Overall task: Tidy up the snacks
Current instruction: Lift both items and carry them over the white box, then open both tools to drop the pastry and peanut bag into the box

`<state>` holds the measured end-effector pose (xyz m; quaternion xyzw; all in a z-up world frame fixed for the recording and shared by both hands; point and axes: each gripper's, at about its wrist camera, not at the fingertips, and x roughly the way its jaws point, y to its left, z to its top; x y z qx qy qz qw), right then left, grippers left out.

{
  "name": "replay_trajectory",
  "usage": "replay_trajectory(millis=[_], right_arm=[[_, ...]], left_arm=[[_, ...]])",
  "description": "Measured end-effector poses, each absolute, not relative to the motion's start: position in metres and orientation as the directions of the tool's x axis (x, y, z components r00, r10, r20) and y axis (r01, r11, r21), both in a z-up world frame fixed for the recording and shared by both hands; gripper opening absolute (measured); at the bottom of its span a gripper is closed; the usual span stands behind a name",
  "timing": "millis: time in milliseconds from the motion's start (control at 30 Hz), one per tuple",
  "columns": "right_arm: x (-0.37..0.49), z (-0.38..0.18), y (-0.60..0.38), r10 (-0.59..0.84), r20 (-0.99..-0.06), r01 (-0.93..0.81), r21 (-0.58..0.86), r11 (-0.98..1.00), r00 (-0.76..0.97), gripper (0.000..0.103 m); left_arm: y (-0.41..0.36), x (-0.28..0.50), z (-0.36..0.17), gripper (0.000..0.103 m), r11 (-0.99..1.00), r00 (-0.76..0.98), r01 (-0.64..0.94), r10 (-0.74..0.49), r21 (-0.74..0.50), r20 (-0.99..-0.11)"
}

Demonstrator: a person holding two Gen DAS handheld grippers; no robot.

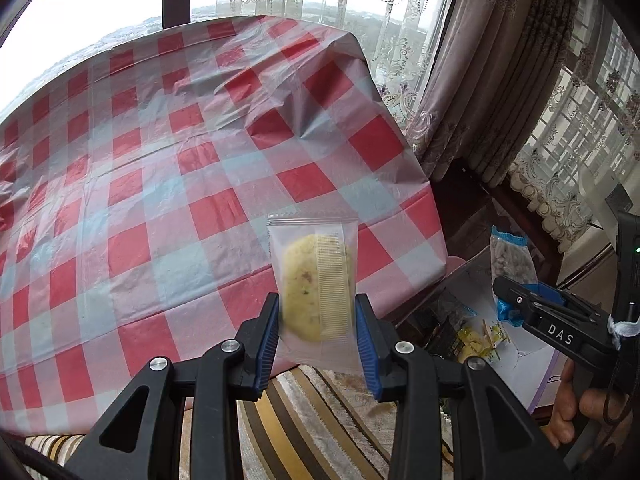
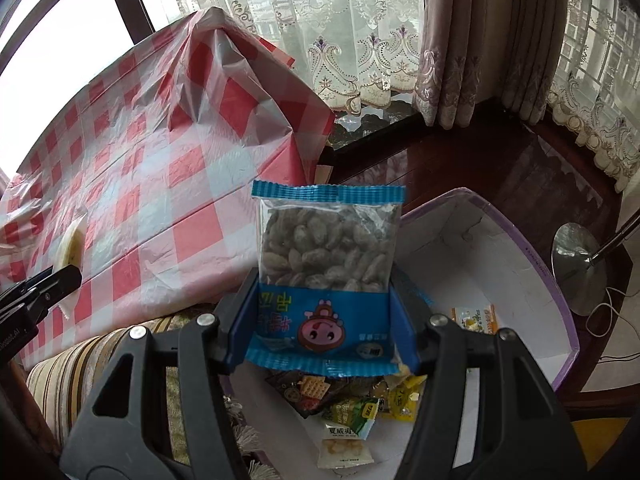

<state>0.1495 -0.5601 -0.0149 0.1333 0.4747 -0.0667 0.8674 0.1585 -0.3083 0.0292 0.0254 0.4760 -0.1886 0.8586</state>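
My left gripper (image 1: pixel 318 330) is shut on a clear-wrapped round yellow pastry (image 1: pixel 316 284) and holds it upright over the near edge of the red-and-white checked table (image 1: pixel 160 184). My right gripper (image 2: pixel 324 320) is shut on a blue bag of grey-coated nuts (image 2: pixel 326 268) and holds it above a white box with a purple rim (image 2: pixel 480 248). Several small snack packets (image 2: pixel 352 412) lie in the box. The pastry also shows at the left of the right wrist view (image 2: pixel 70 246). The right gripper with the nut bag (image 1: pixel 512 264) shows at the right of the left wrist view.
A striped cushion (image 1: pixel 320 420) lies below the table edge, beside the box. Lace curtains (image 2: pixel 352 40) and a dark wood sill stand behind. A metal lamp base (image 2: pixel 576 260) stands on the floor right of the box.
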Motion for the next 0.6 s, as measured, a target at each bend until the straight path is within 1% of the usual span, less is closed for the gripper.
replay_trajectory(millis=[167,267,433,600], right_arm=[[0.139,-0.028,-0.589,-0.031,-0.859,0.299,0.144,0.944,0.511,0.062],[0.133,-0.037,-0.604,-0.053,-0.871,0.332,0.129,0.934,0.489,0.062],[0.124,-0.050,-0.625,-0.082,-0.889,0.378,0.107,0.920,0.451,0.062],[0.119,-0.061,-0.640,-0.097,-0.904,0.407,0.090,0.909,0.417,0.062]], left_arm=[[-0.342,0.152,0.023,0.037,0.891,0.422,0.428,-0.347,-0.153,-0.838],[-0.361,0.149,0.017,0.037,0.858,0.362,0.475,-0.391,-0.194,-0.846],[-0.390,0.143,0.004,0.037,0.822,0.288,0.529,-0.409,-0.212,-0.866],[-0.415,0.141,-0.011,0.037,0.784,0.189,0.566,-0.423,-0.254,-0.886]])
